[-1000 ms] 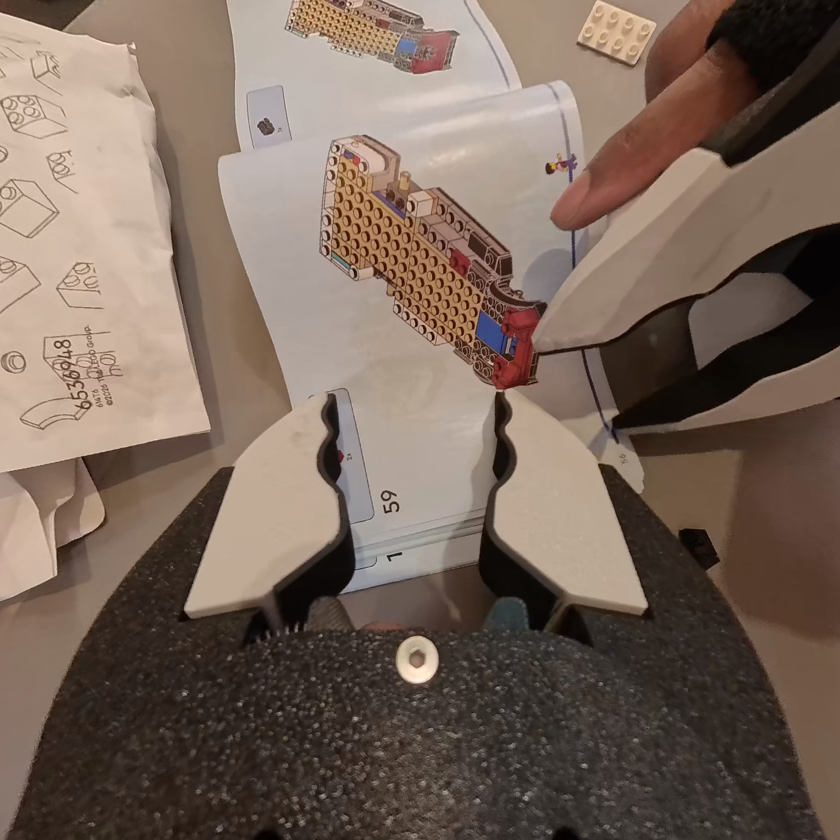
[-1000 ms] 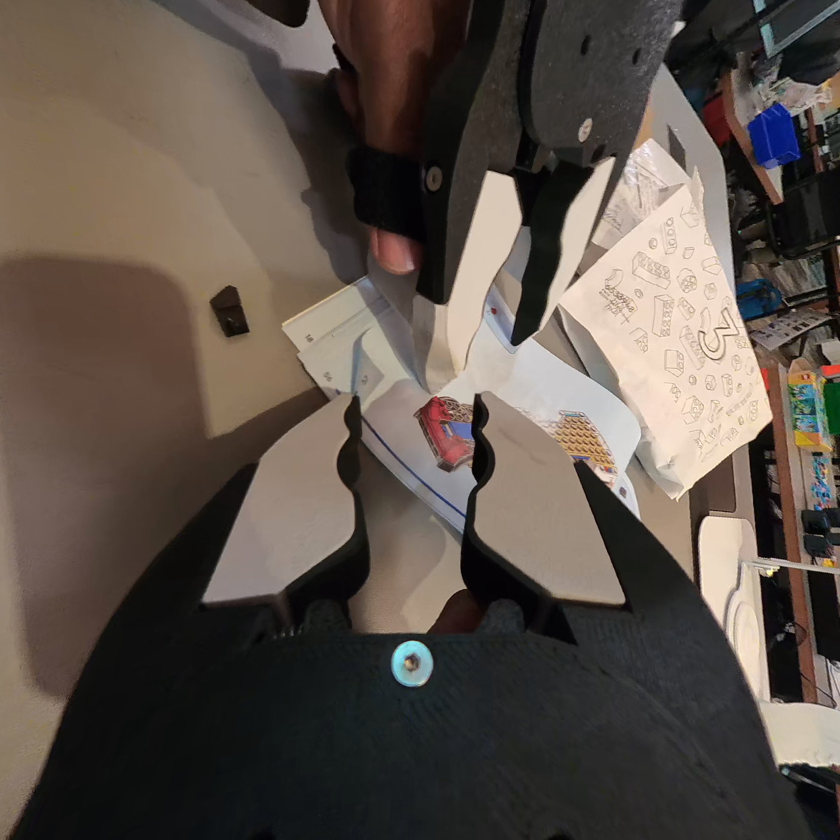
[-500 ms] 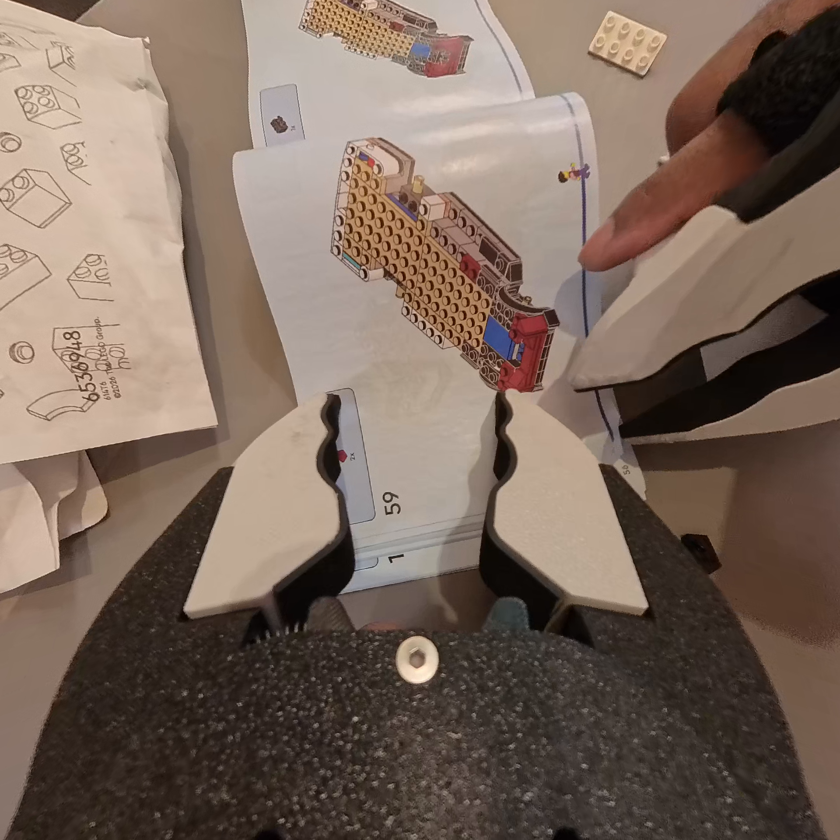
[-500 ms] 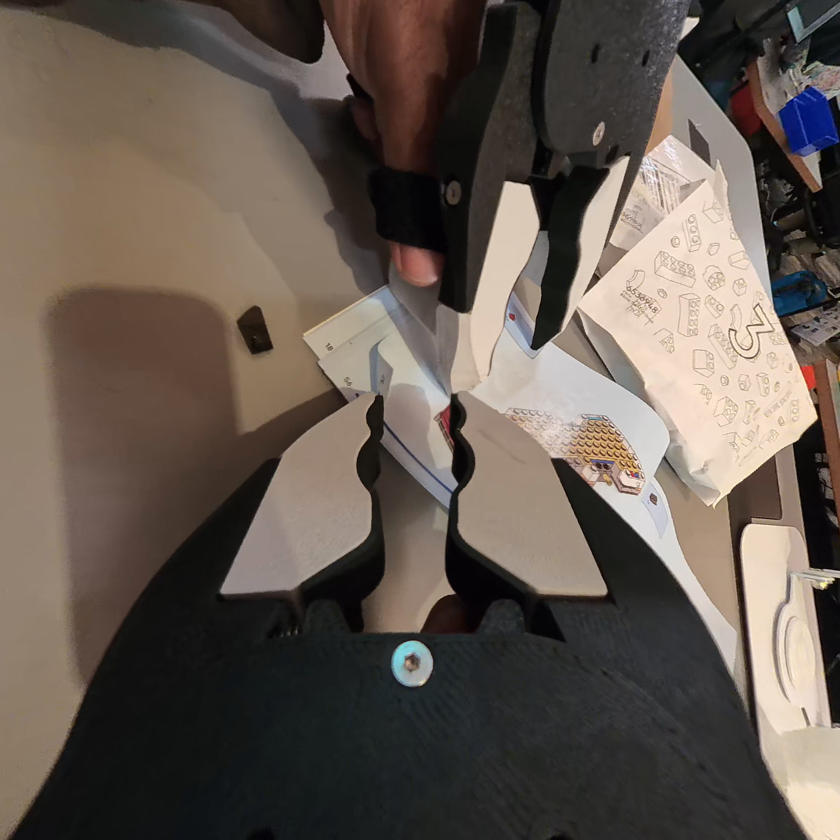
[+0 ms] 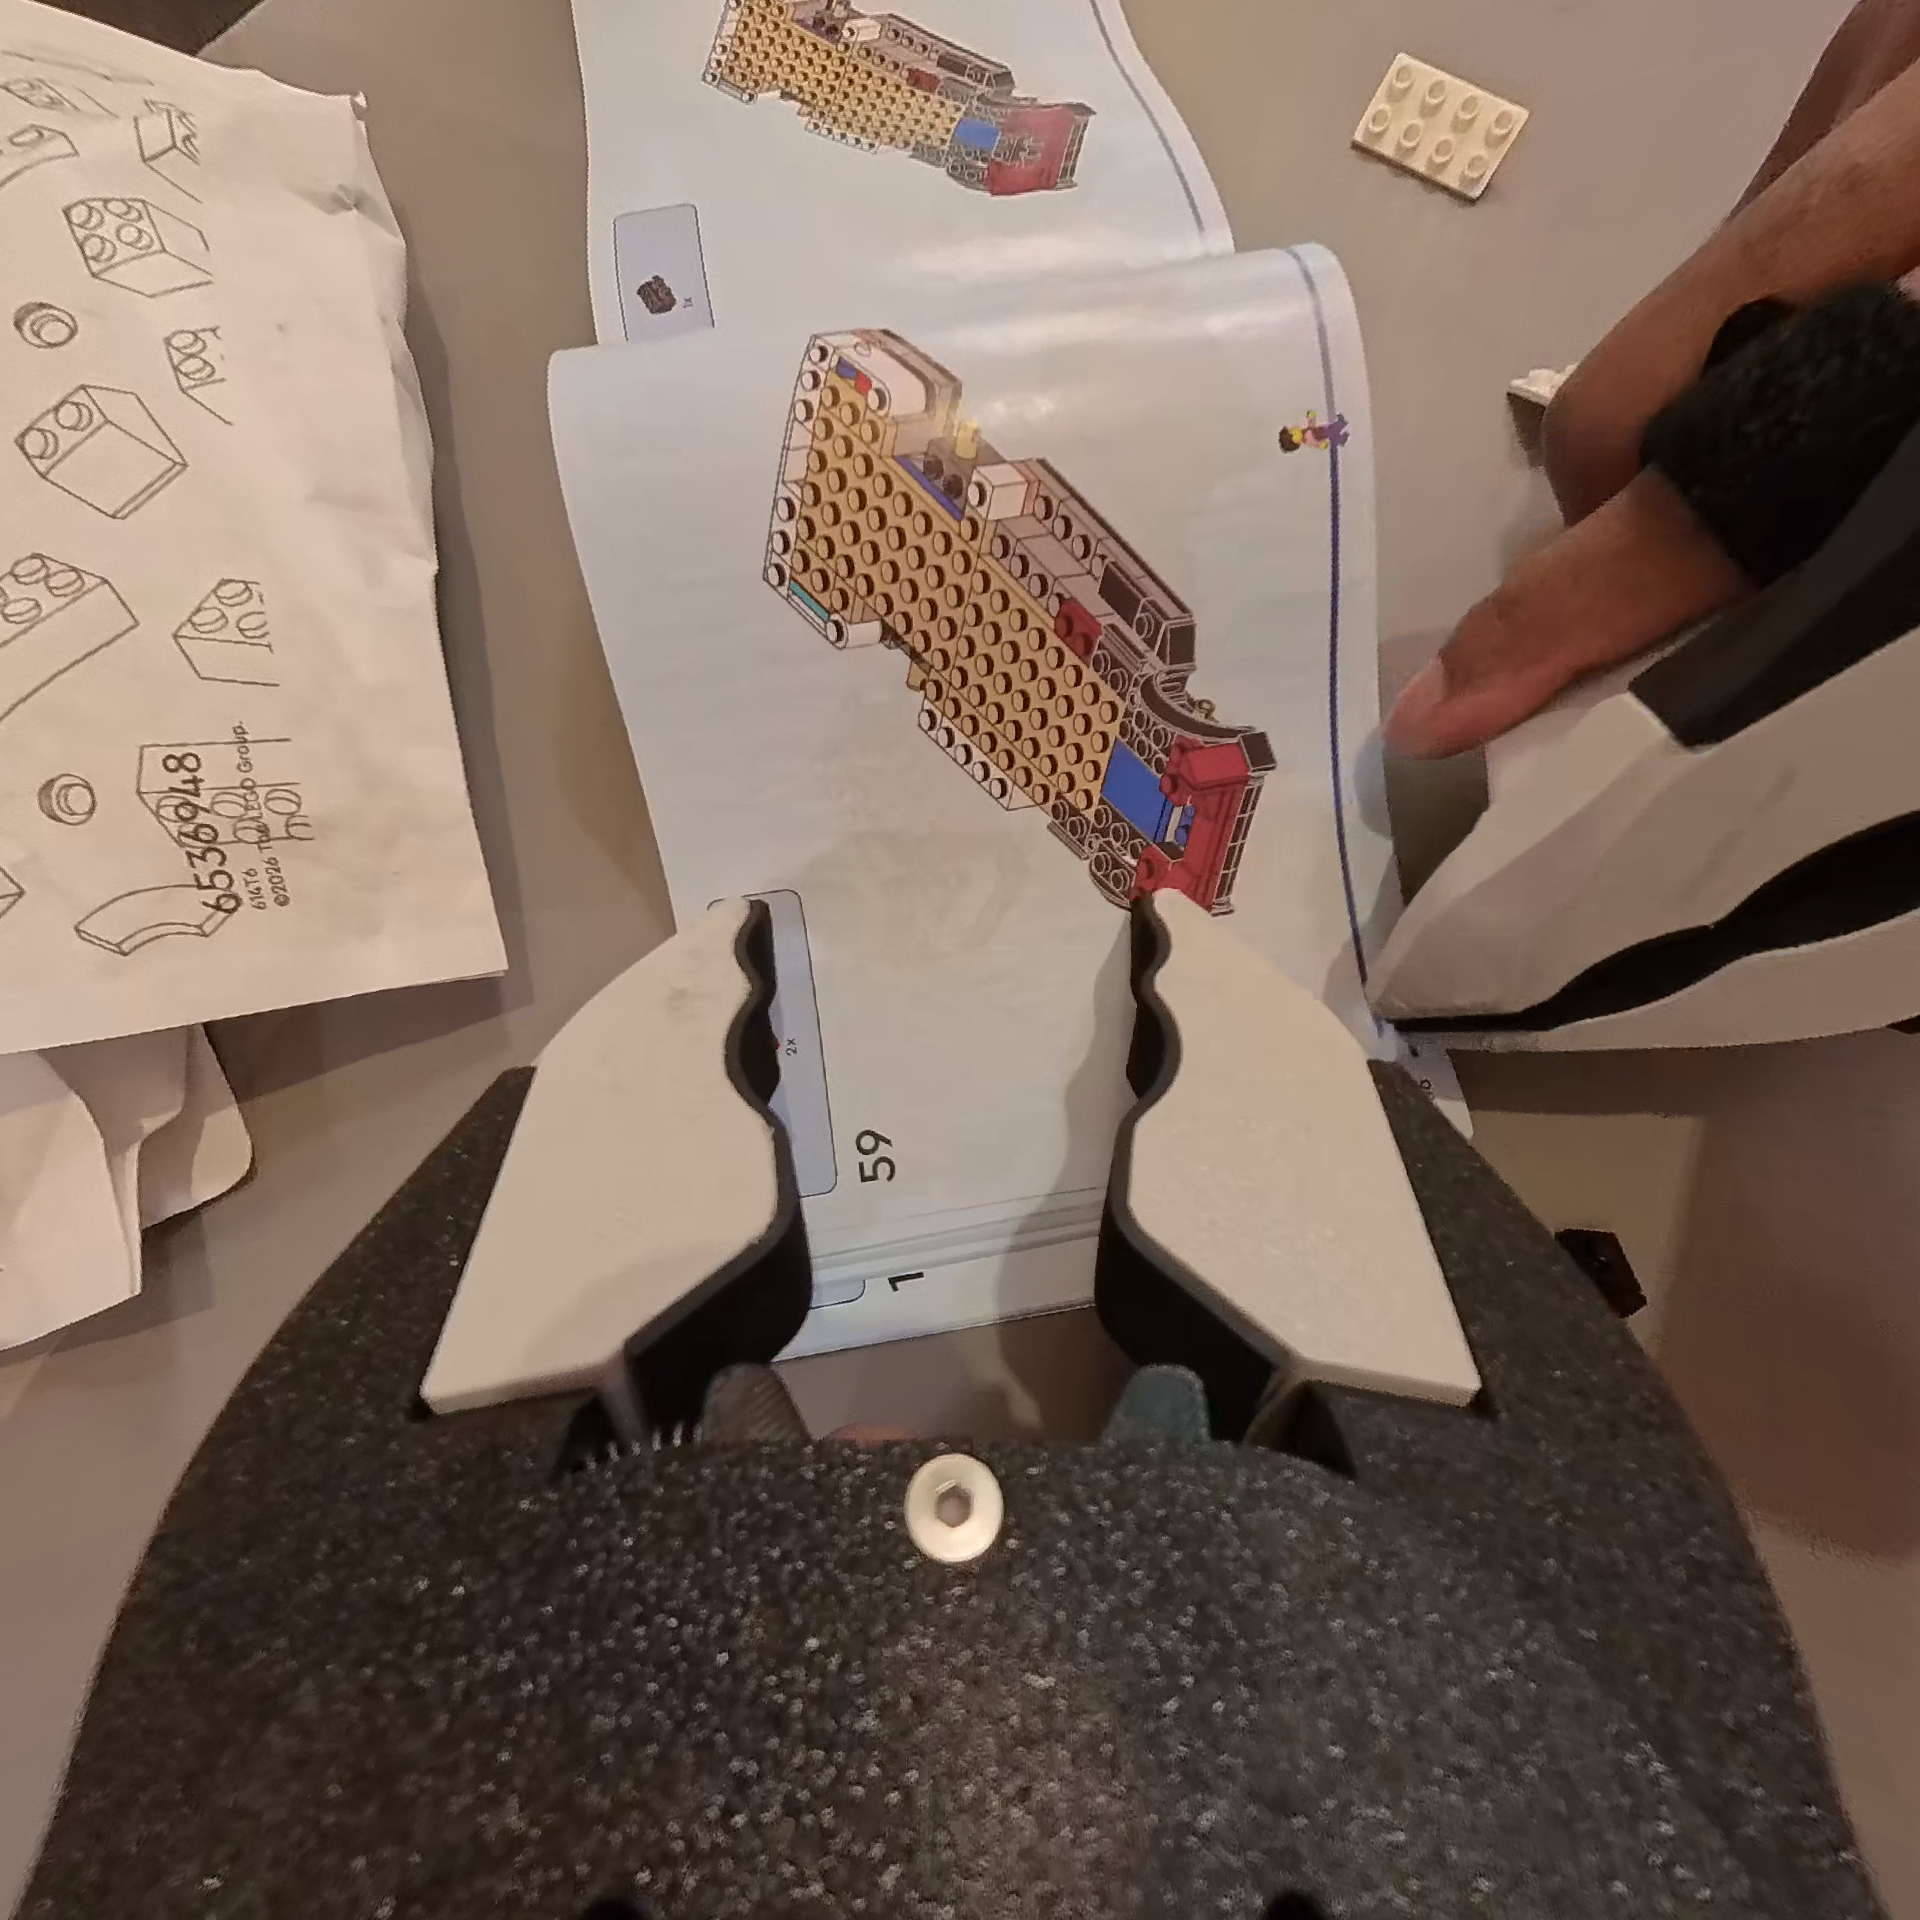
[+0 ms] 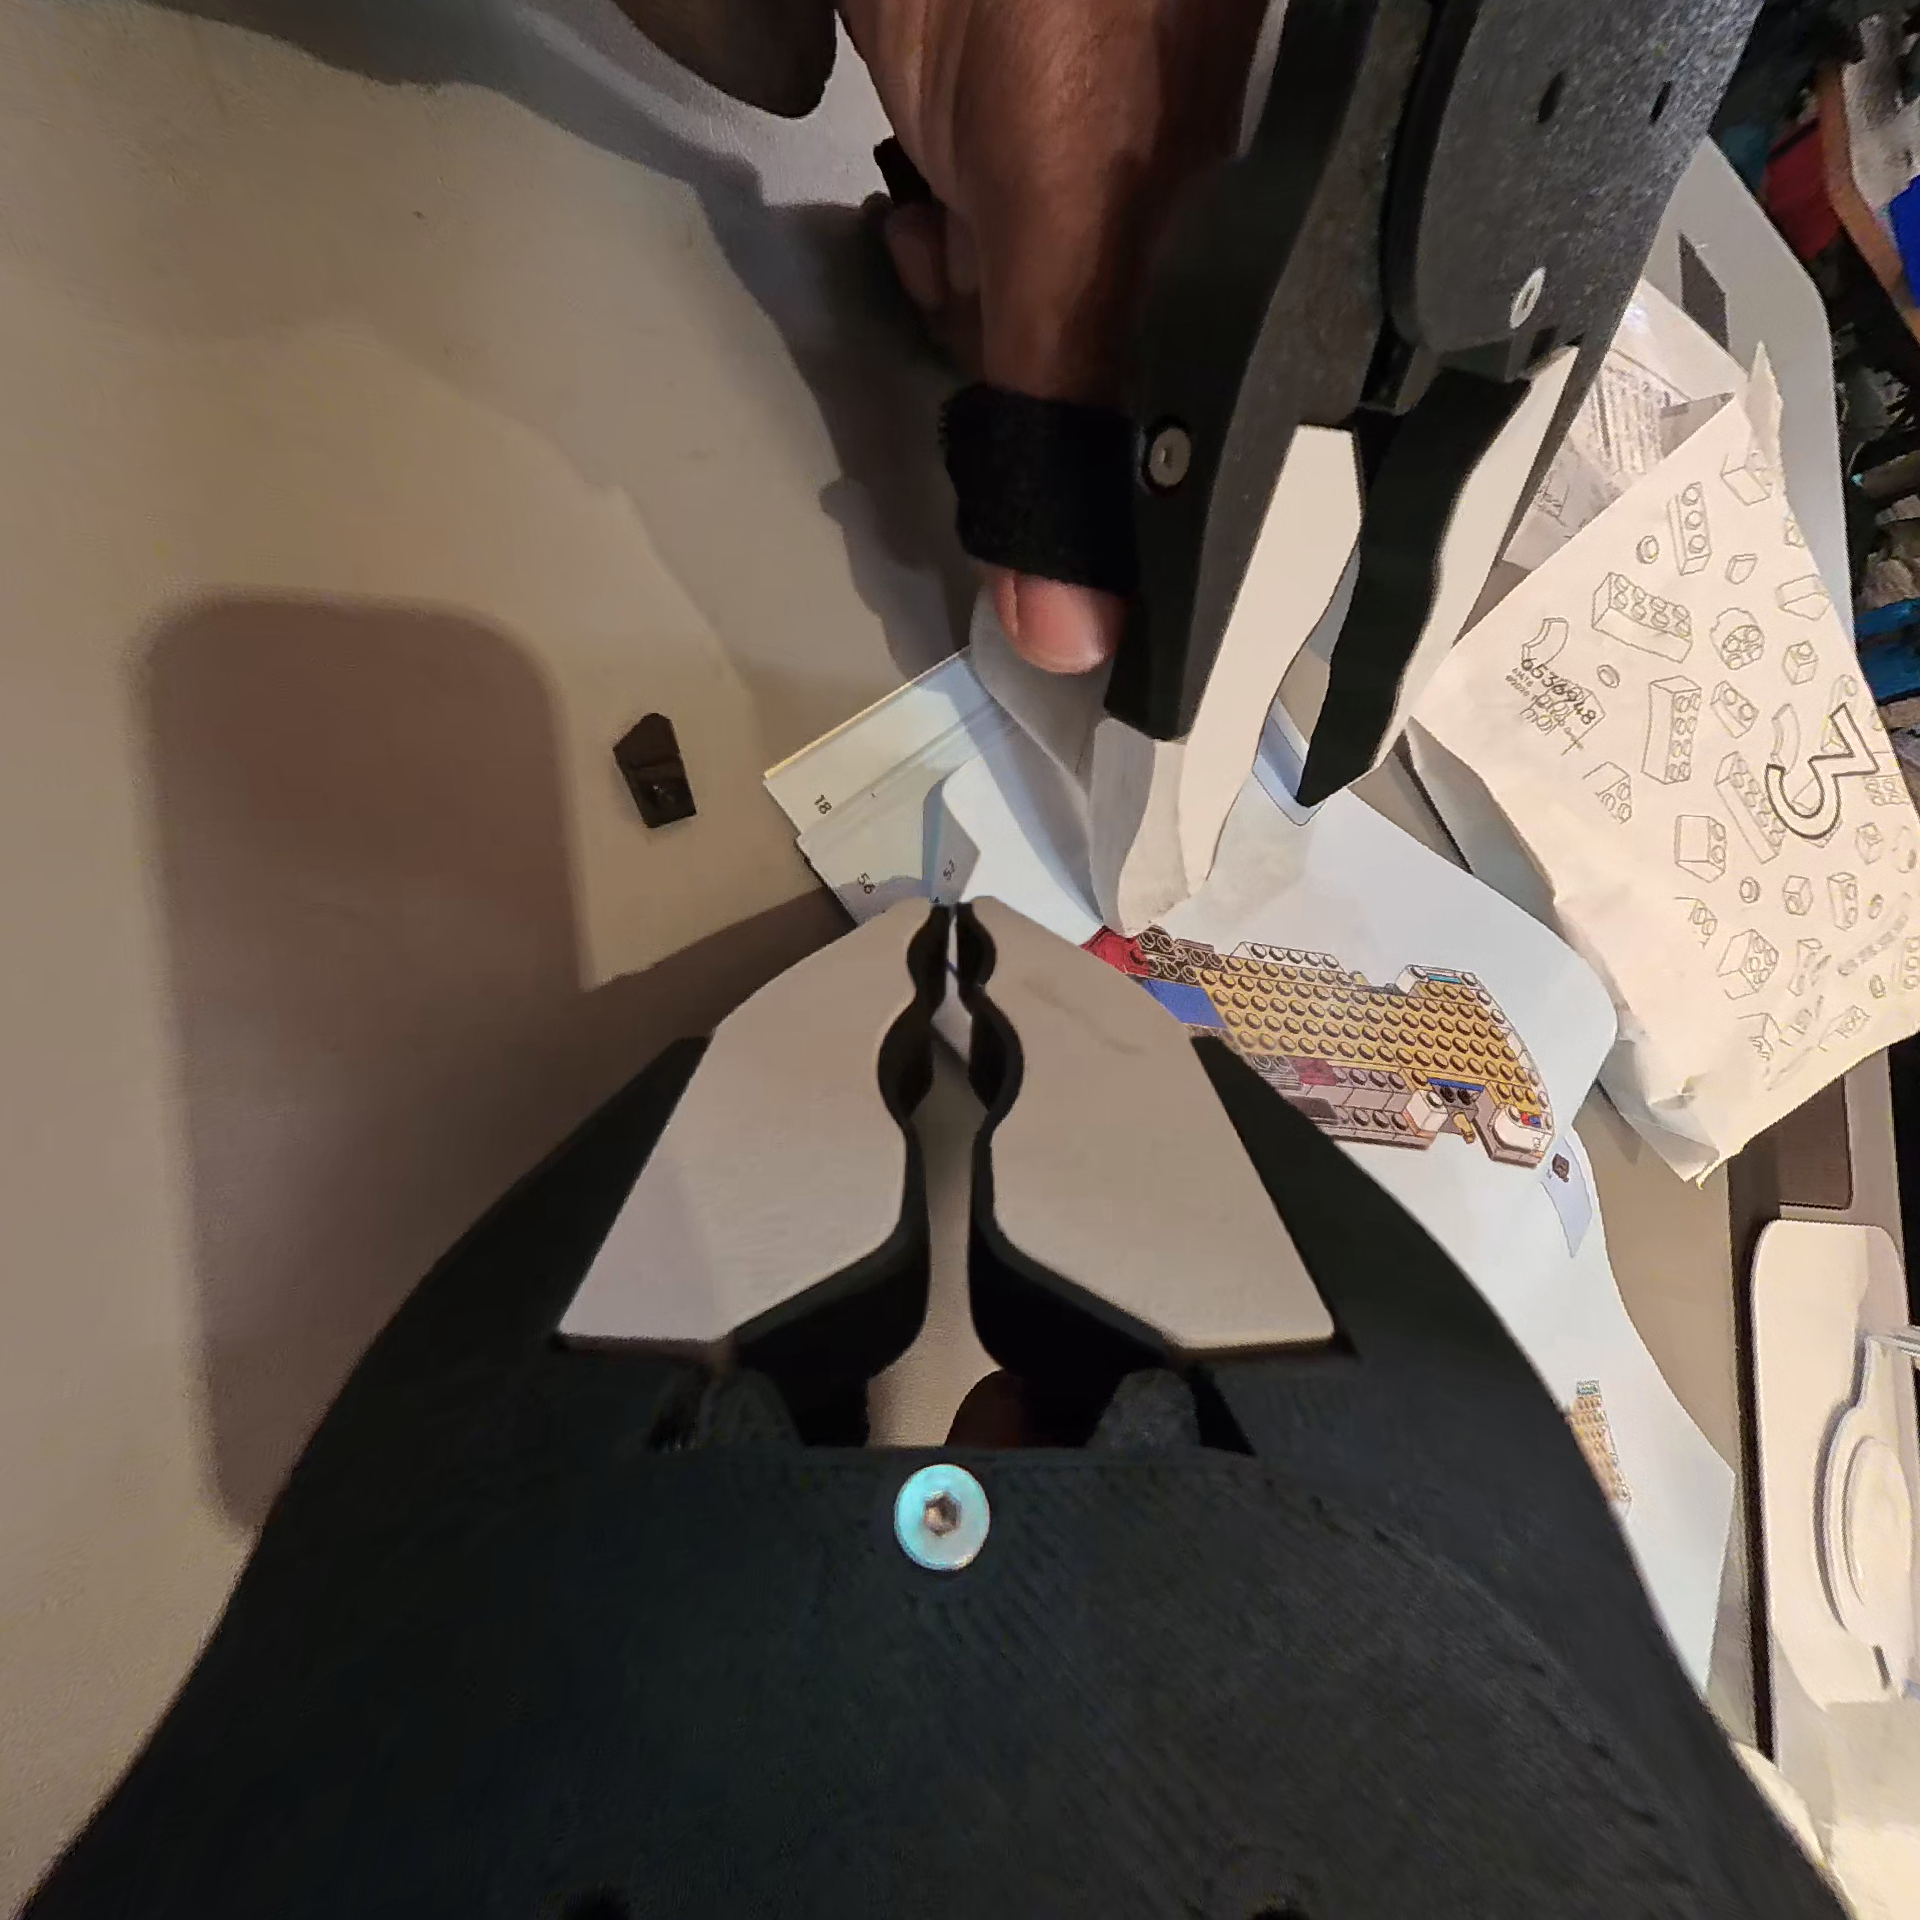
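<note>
Over at the table's (image 5: 540,312) left edge lies a crumpled white paper bag (image 5: 197,540) printed with brick outlines. Just right of it the open instruction booklet (image 5: 935,935) runs up the middle, its top page bowed upward. The left gripper (image 5: 951,909) hangs over the booklet's near edge, jaws wide apart, nothing between them, one fingertip down on the page beside the printed red end of the model. Further right, the right gripper (image 6: 951,914) has its fingers pinched together on the outer edge of the page (image 6: 1029,842), near the booklet's near right corner; a thin sliver of paper shows between the tips. A thin sheet like this looks likely to slip or crease, so a grip kept square to the edge would suit it best. A small dark brick piece (image 6: 655,774) sits well right of the booklet, and a cream studded plate (image 5: 1439,125) lies toward the far right corner.
</note>
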A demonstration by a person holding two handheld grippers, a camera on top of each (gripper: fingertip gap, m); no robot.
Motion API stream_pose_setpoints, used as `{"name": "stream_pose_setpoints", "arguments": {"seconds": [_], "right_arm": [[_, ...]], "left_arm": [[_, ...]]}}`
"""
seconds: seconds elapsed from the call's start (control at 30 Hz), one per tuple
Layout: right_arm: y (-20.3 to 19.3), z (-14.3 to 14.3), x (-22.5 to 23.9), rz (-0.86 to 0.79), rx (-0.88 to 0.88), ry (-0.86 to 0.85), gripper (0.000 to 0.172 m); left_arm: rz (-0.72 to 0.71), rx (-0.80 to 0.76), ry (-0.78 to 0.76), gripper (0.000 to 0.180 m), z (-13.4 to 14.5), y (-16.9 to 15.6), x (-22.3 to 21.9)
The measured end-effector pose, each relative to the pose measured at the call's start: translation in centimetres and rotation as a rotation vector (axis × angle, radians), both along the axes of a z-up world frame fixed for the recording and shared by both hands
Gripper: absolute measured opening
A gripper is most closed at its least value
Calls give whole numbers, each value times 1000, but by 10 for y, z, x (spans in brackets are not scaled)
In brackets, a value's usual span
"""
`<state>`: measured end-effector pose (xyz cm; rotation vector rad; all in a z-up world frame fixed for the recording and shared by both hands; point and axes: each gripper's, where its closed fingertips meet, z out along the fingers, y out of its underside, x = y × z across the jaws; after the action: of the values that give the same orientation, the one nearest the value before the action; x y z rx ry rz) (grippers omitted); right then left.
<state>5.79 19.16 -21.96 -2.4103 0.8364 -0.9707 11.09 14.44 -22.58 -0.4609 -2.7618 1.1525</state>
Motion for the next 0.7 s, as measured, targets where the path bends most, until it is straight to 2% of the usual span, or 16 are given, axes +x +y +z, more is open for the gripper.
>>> {"name": "stream_pose_setpoints", "arguments": {"seconds": [0.13,0.27,0.53,0.7], "right_arm": [[-2,0,0,-7,-6,3,0],[-11,6,2,-34,-12,-22,0],[-58,29,9,-168,-52,-122,0],[-89,45,8,-246,-52,-173,0]], "left_arm": [[17,-40,25,66,7,-3,2],[80,-148,38,66,28,-8,16],[267,-369,45,64,69,-9,56],[310,-384,57,62,72,-7,67]]}}
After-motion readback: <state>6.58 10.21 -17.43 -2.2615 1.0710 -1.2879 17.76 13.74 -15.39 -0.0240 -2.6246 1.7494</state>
